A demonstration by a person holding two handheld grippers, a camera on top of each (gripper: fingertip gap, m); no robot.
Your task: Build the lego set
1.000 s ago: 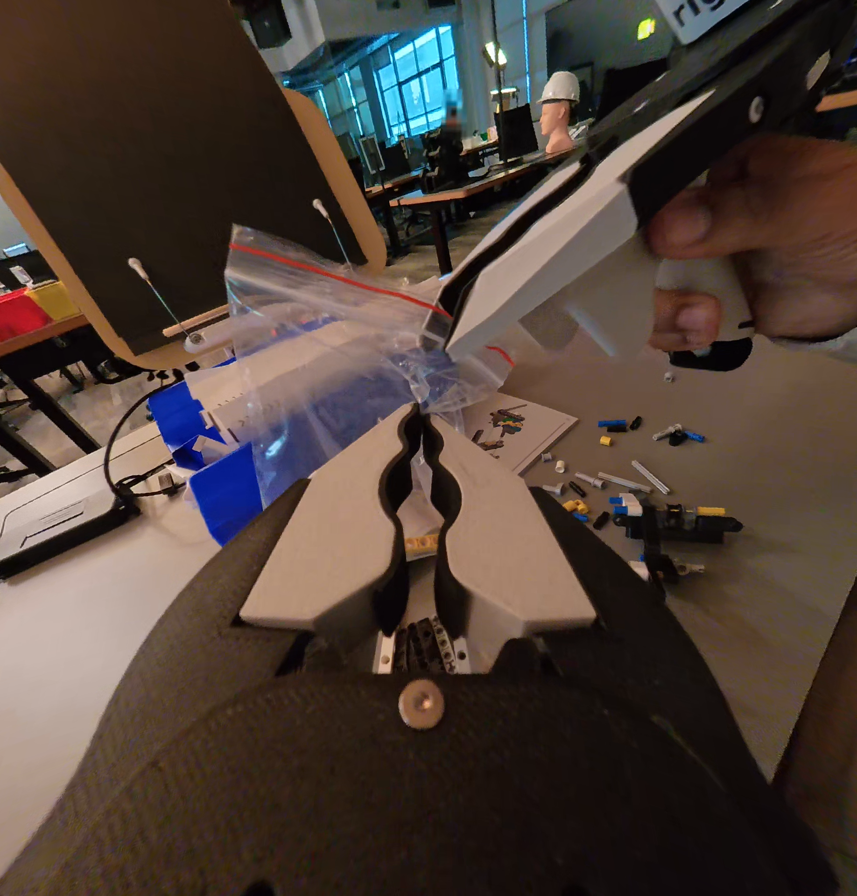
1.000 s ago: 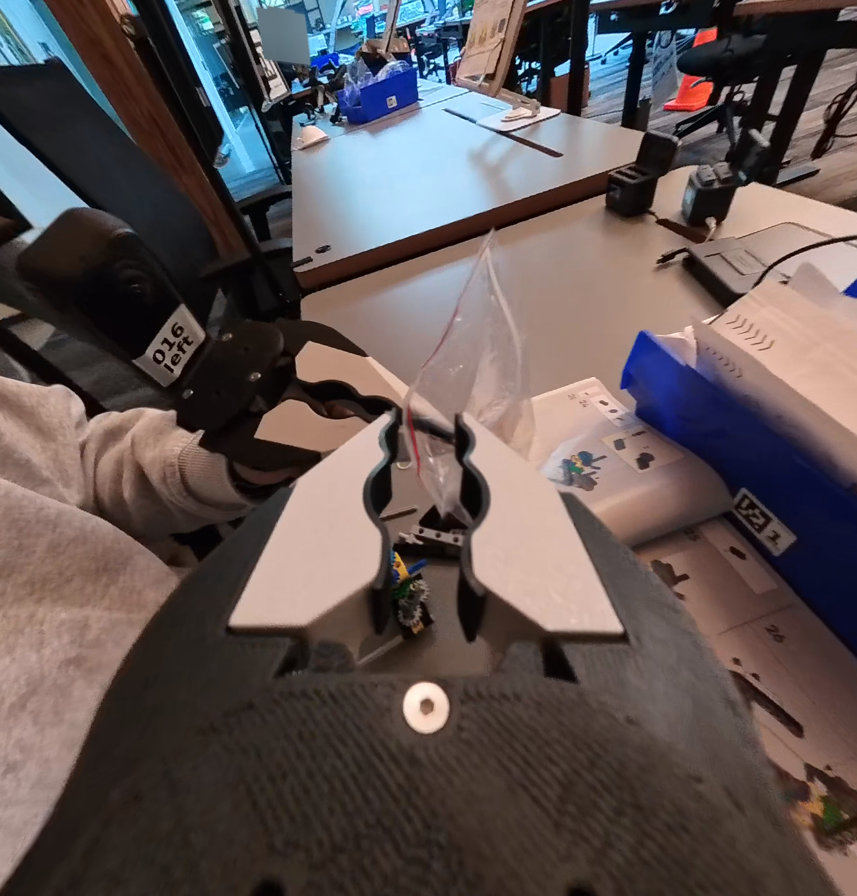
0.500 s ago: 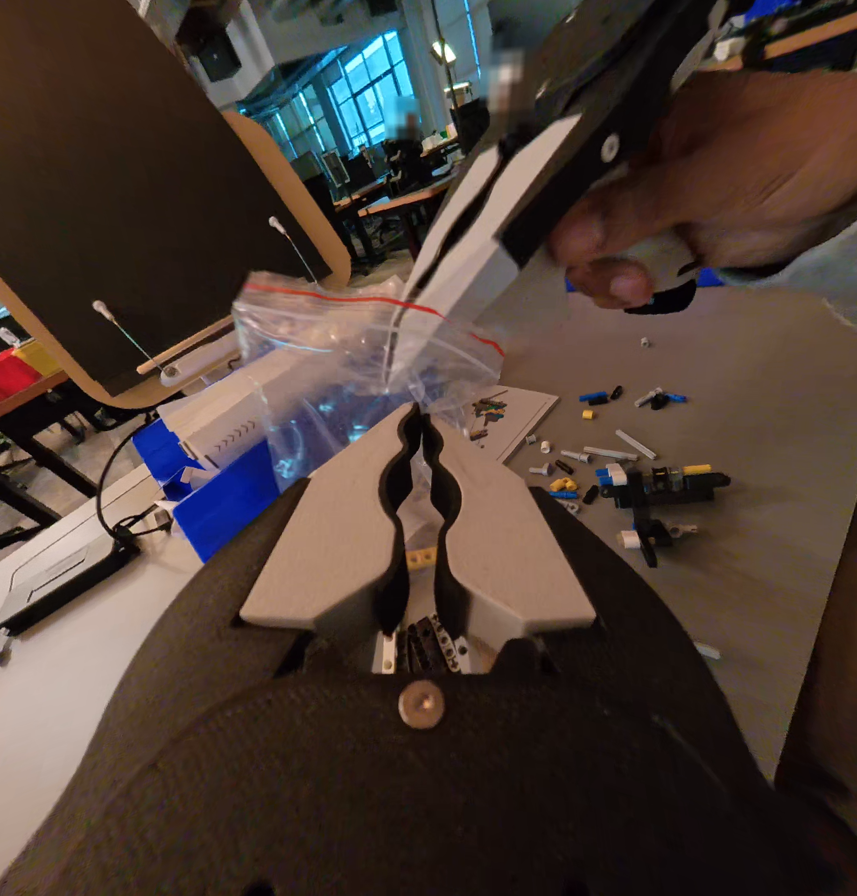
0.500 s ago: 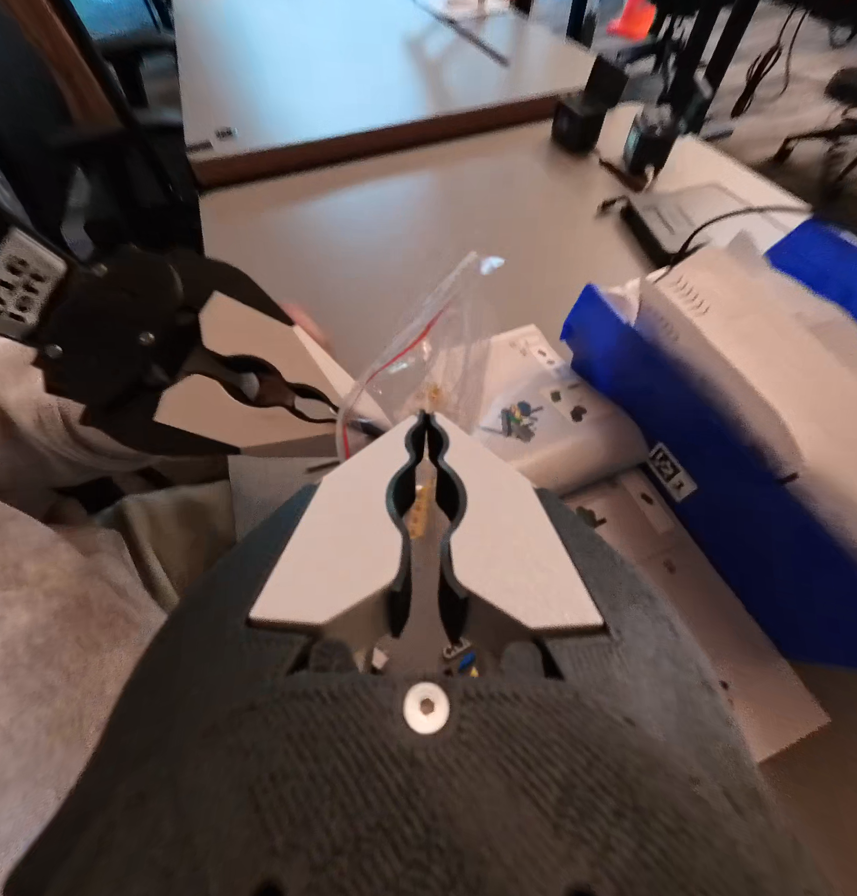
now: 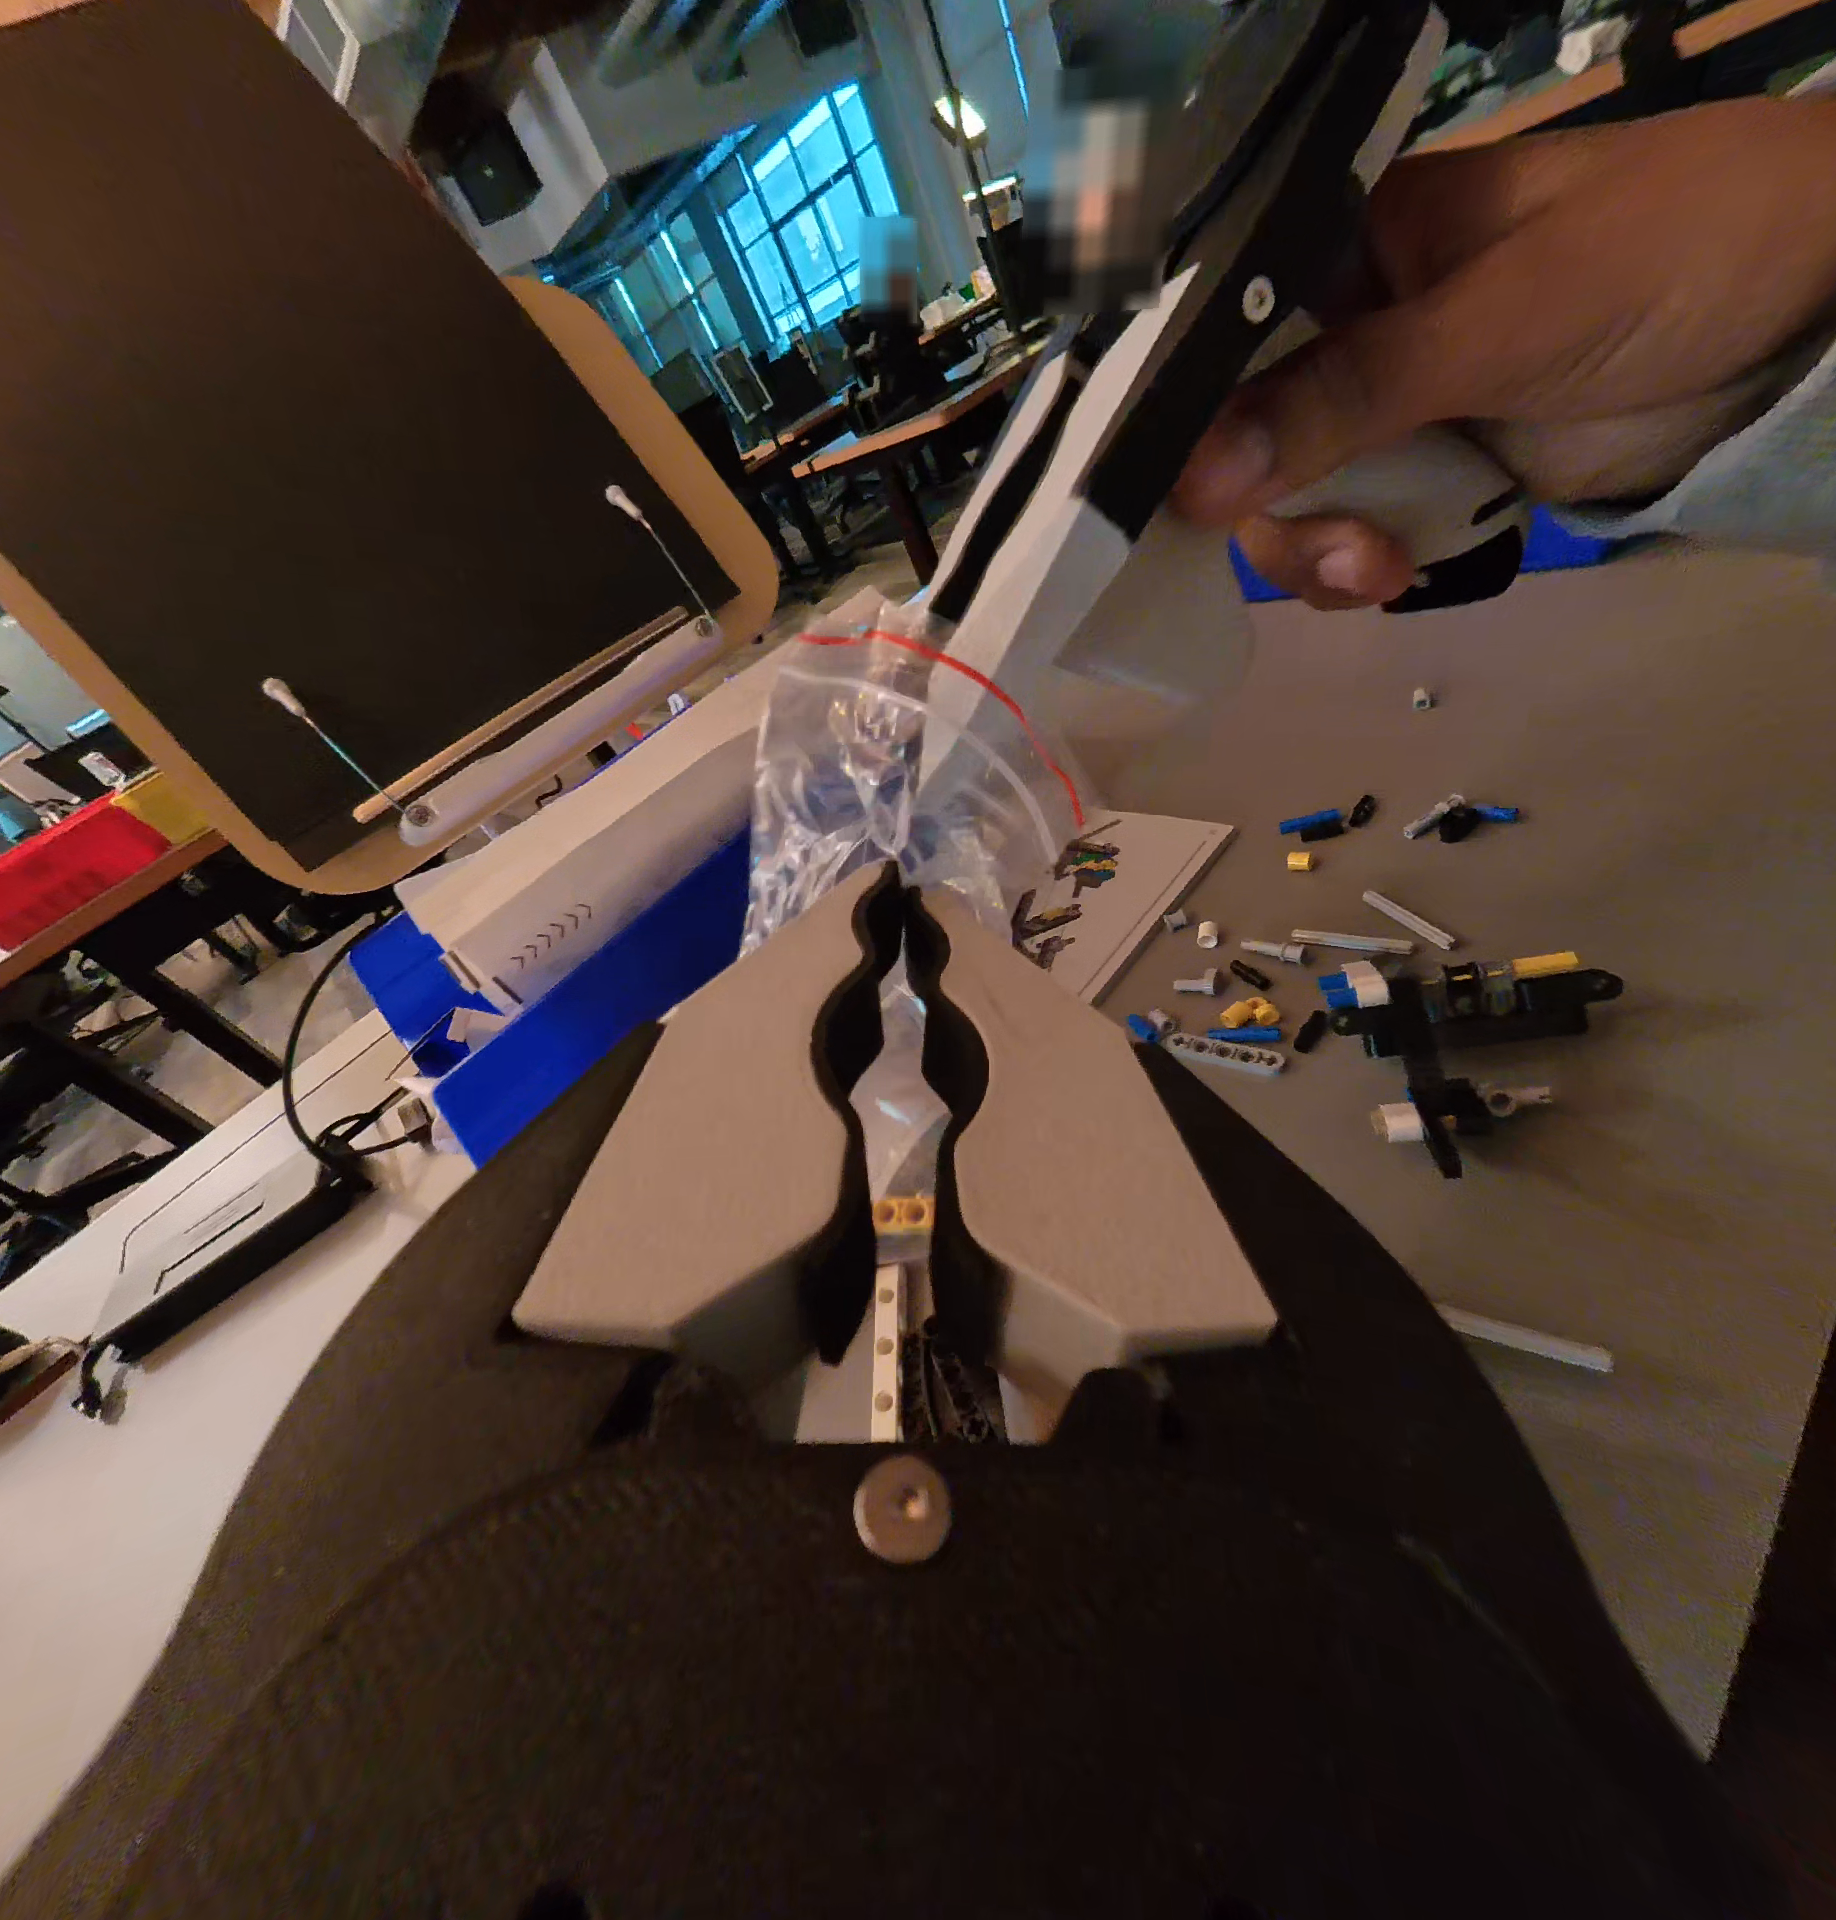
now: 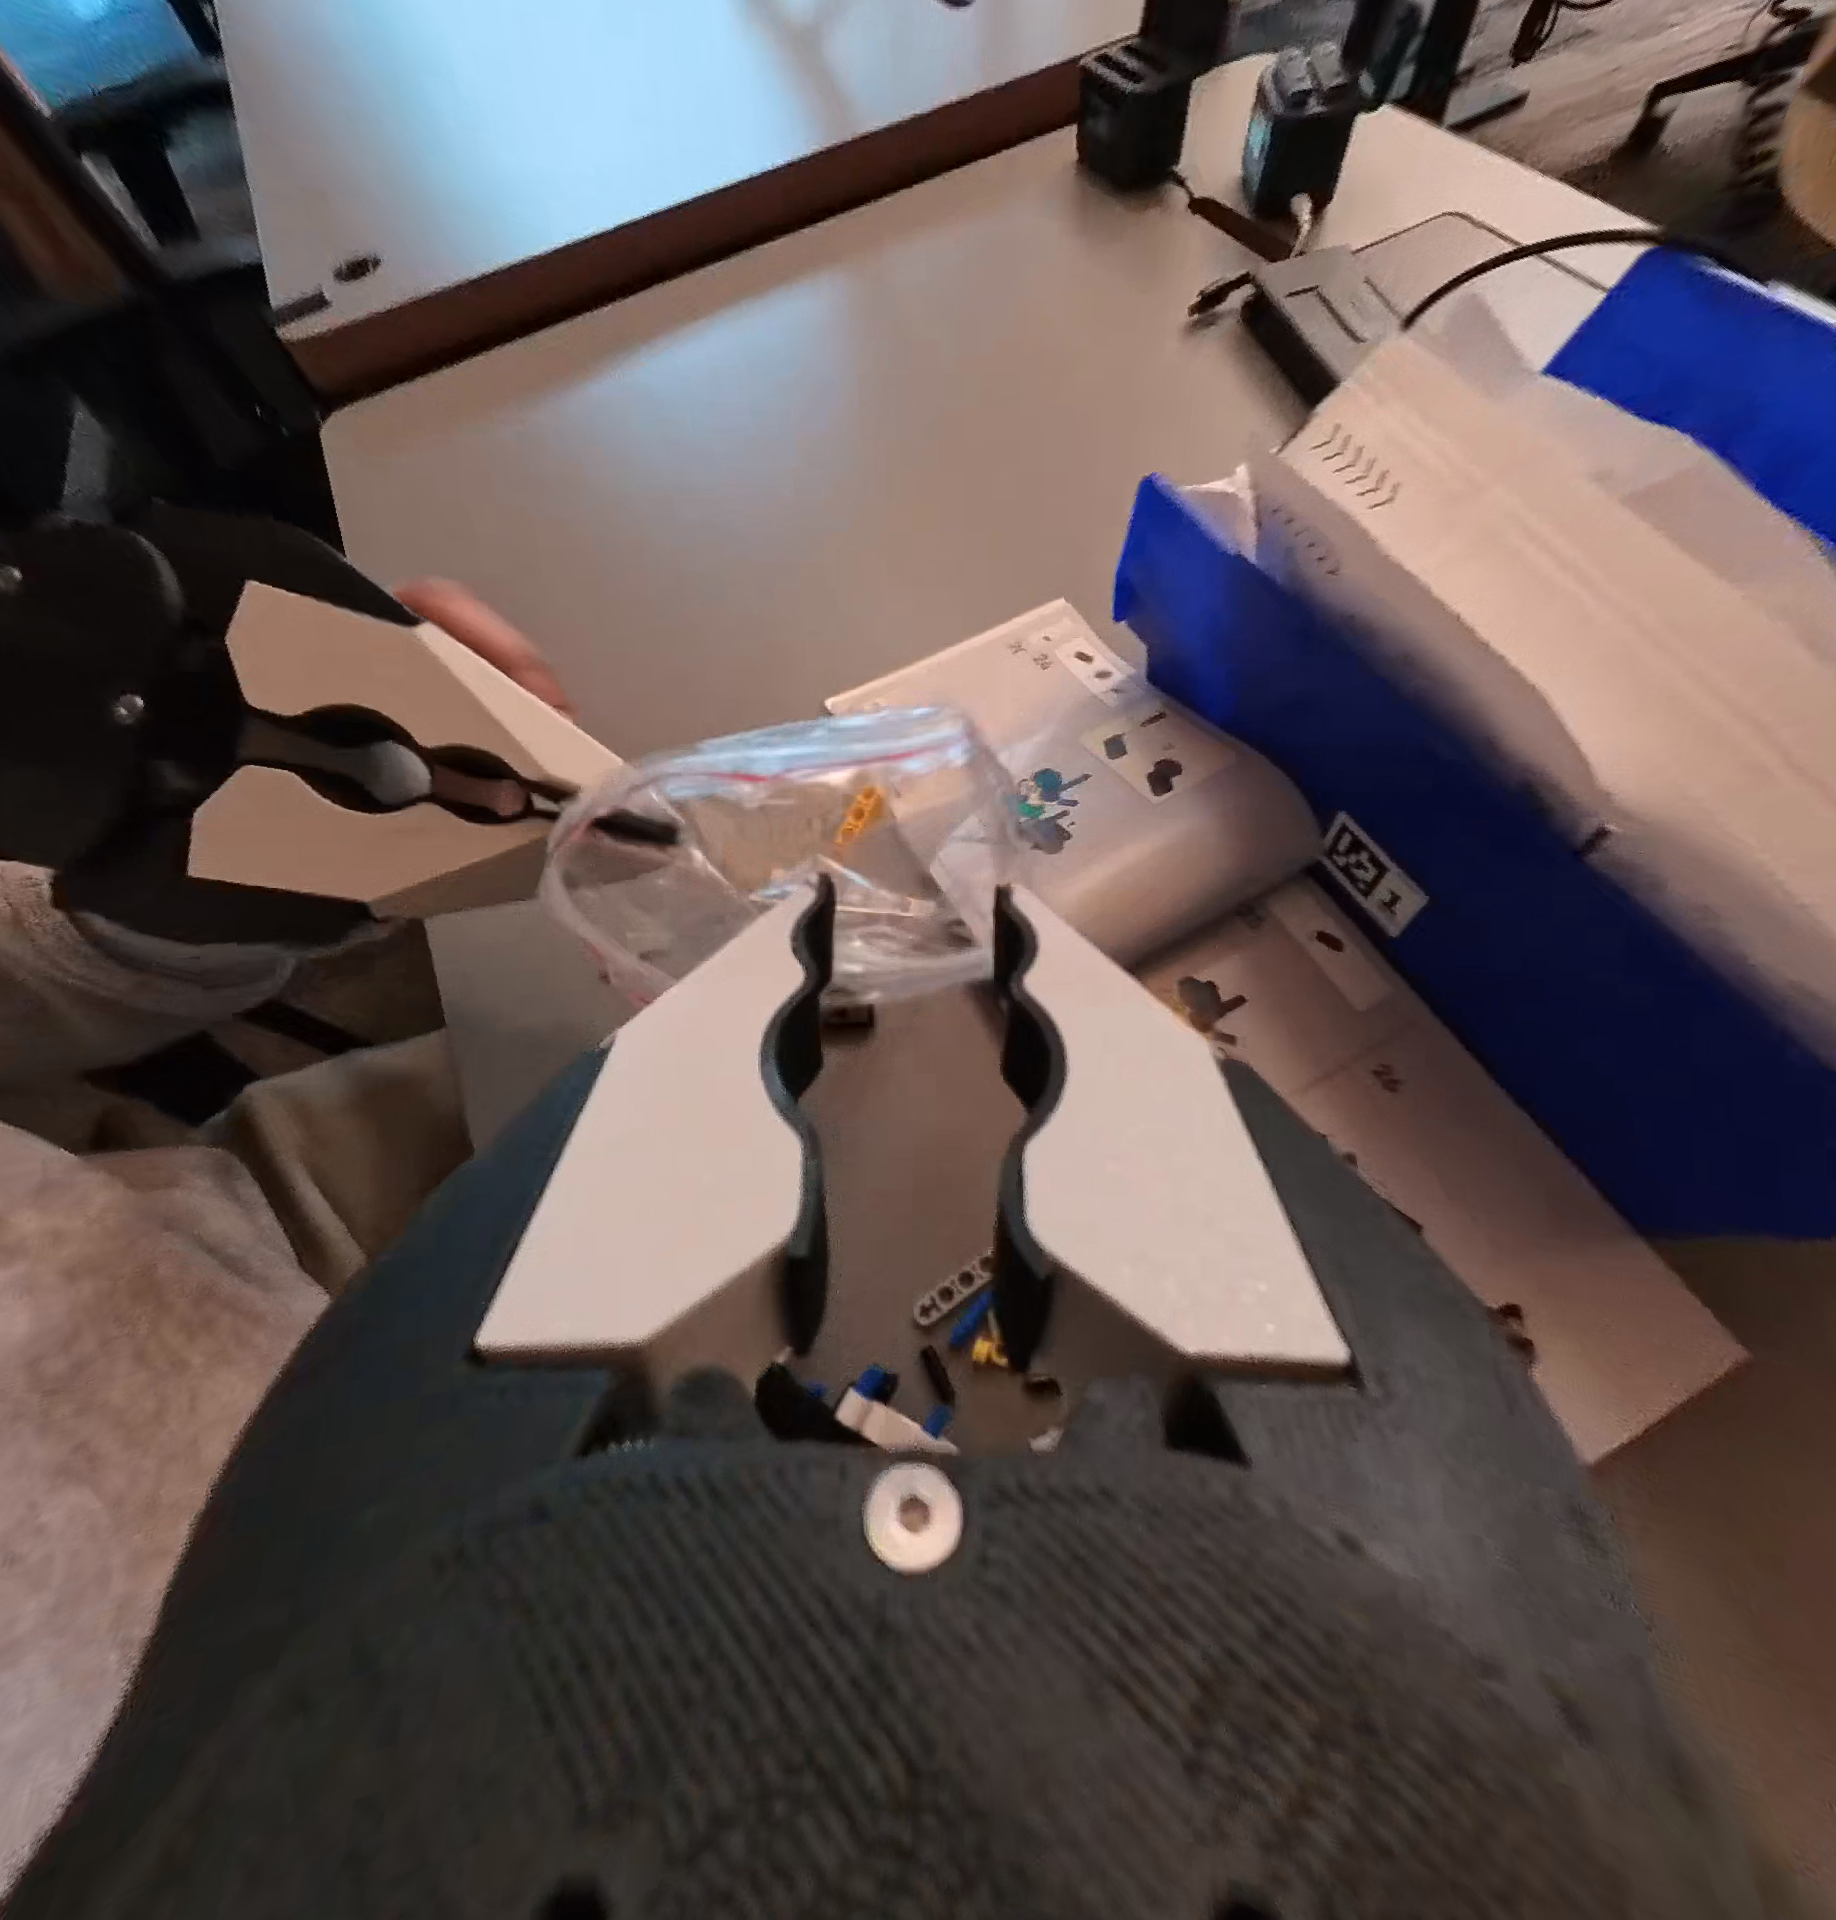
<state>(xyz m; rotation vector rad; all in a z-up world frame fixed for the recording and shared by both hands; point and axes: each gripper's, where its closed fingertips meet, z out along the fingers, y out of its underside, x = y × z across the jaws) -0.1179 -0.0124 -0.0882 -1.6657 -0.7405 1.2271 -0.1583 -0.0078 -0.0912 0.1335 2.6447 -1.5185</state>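
Note:
A clear zip bag (image 5: 872, 748) with a red strip holds a few lego parts, among them a yellow one (image 6: 862, 816). My left gripper (image 5: 898, 883) is shut on the bag's edge and holds it above the table; it also shows in the right wrist view (image 6: 571, 821). My right gripper (image 6: 911, 899) is open, with its tips at the bag (image 6: 789, 810). In the left wrist view it comes down from the upper right (image 5: 945, 665) at the bag's mouth. A half-built black lego assembly (image 5: 1454, 1008) lies among loose small parts (image 5: 1309, 935) on the grey table.
An instruction booklet (image 5: 1153, 883) lies under the bag; it also shows in the right wrist view (image 6: 1101, 748). A blue bin with white boxes (image 6: 1413, 935) stands beside it. A dark board on a stand (image 5: 322, 416) rises at the left. A black device with a cable (image 5: 218, 1236) lies near the table edge. About 5 cm separates my left fingertips from my right. Both grippers' tips are roughly 15 cm from the half-built black lego assembly (image 5: 1454, 1008).
My right gripper was shut on the bag half a second ago and is now open. The bag's mouth now gapes wider. My left gripper has kept its hold.

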